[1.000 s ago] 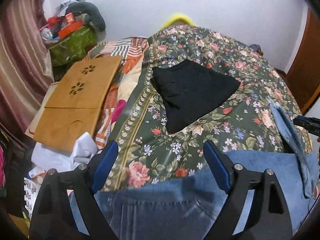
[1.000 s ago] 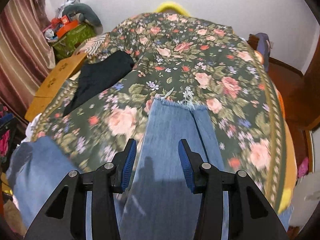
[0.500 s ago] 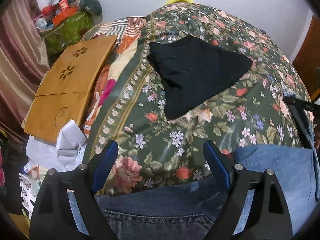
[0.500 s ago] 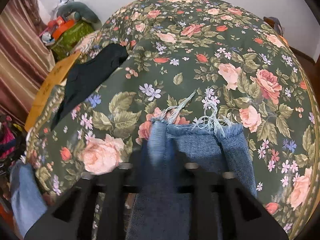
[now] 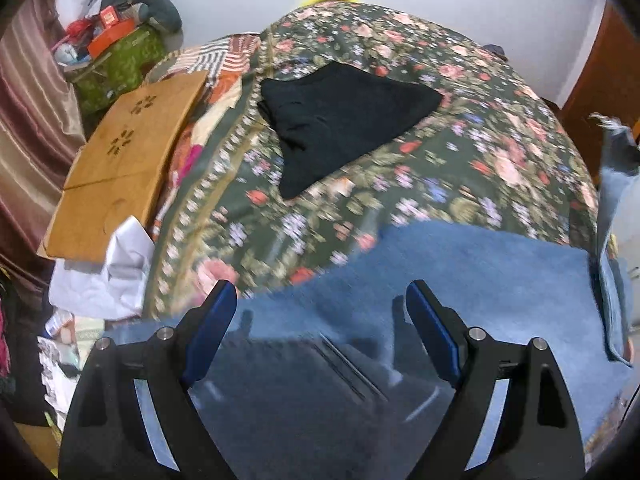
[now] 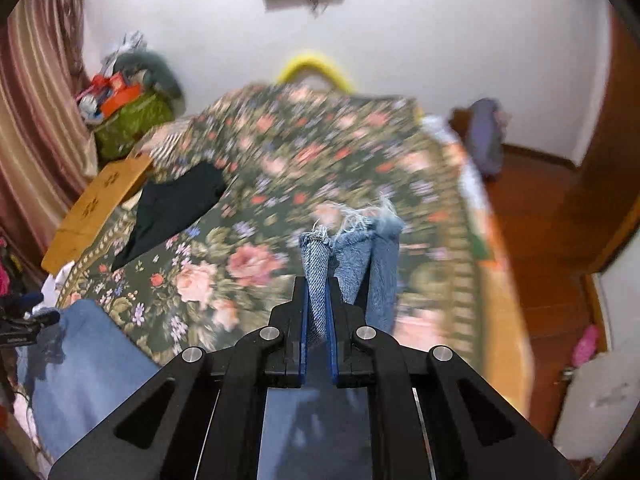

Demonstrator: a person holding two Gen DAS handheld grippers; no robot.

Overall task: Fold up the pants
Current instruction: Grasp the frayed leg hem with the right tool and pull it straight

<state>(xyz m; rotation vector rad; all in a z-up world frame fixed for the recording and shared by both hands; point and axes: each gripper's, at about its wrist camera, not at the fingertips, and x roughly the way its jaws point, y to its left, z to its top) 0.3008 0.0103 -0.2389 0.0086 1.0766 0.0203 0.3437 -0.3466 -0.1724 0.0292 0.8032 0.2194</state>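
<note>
Legibly nothing; right gripper (image 6: 317, 312) clamped on jeans (image 6: 320, 264) hem, left gripper (image 5: 318, 312) spread wide above them.

This is a bedroom in a home. A bed with a floral dark green bedspread (image 5: 460, 152) fills it. Striped pink curtains (image 6: 36, 128) hang beside a white wall (image 6: 400, 40).

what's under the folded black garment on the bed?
The black garment lies directly on the floral bedspread, apart from the jeans. Bedspread shows all around it; whatever sits beneath the cloth itself is covered.
</note>
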